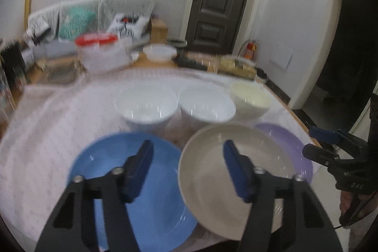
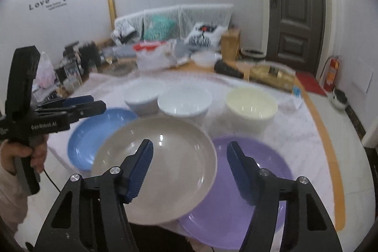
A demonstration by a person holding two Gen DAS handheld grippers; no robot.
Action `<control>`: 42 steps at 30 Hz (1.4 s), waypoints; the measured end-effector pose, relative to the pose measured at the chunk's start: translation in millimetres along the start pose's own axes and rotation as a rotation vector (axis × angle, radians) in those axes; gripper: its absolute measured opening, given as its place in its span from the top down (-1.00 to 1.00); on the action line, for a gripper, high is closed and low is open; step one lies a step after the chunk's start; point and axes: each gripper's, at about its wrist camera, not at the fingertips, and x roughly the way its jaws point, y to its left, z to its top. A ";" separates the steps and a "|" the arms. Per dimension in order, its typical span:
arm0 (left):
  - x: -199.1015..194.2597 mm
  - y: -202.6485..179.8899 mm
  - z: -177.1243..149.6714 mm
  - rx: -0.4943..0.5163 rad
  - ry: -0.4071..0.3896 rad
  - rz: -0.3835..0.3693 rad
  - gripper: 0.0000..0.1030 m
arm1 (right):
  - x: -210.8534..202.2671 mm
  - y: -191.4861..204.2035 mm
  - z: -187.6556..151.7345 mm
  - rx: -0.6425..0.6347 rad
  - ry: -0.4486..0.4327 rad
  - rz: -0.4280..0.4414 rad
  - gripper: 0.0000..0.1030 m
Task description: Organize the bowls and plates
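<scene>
Pale cloth covers the table (image 2: 319, 134), and on it three plates sit along the near edge, blue plate (image 1: 122, 162), beige plate (image 2: 156, 157) overlapping its neighbours, purple plate (image 2: 255, 171), with three bowls (image 2: 184, 98) in a row behind. Over the seam of blue and beige the left gripper (image 1: 186, 164) hangs, fingers parted and empty. Straddling beige and purple, the right gripper (image 2: 189, 164) is equally spread and empty, so the beige plate lies nearest both.

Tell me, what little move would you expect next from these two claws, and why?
Probably the right gripper eases down onto the grey plate's near rim. That plate overlaps the blue plate and the purple plate, and both grippers are open, holding nothing.
</scene>
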 end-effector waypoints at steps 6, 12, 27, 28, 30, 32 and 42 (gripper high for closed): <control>32.1 14.7 -24.2 -0.057 0.114 -0.005 0.50 | 30.5 -10.1 -21.2 0.046 0.117 -0.007 0.23; 45.8 16.3 -31.6 -0.064 0.141 -0.008 0.74 | 42.7 -12.3 -28.5 0.059 0.159 -0.026 0.51; 52.6 -28.4 -14.7 0.045 0.134 -0.041 0.85 | 21.5 -36.1 -28.8 0.098 0.131 -0.128 0.64; 55.6 -35.8 -12.1 0.060 0.133 -0.047 0.86 | 18.2 -44.4 -30.0 0.113 0.130 -0.149 0.64; 65.2 -52.7 -6.3 0.091 0.145 -0.062 0.85 | 13.6 -56.5 -32.9 0.138 0.133 -0.176 0.64; 75.8 -68.8 -2.2 0.118 0.167 -0.083 0.85 | 8.8 -70.9 -37.2 0.168 0.138 -0.206 0.64; 114.4 -118.4 -2.9 0.247 0.244 -0.076 0.85 | 6.3 -108.1 -55.8 0.235 0.176 -0.286 0.64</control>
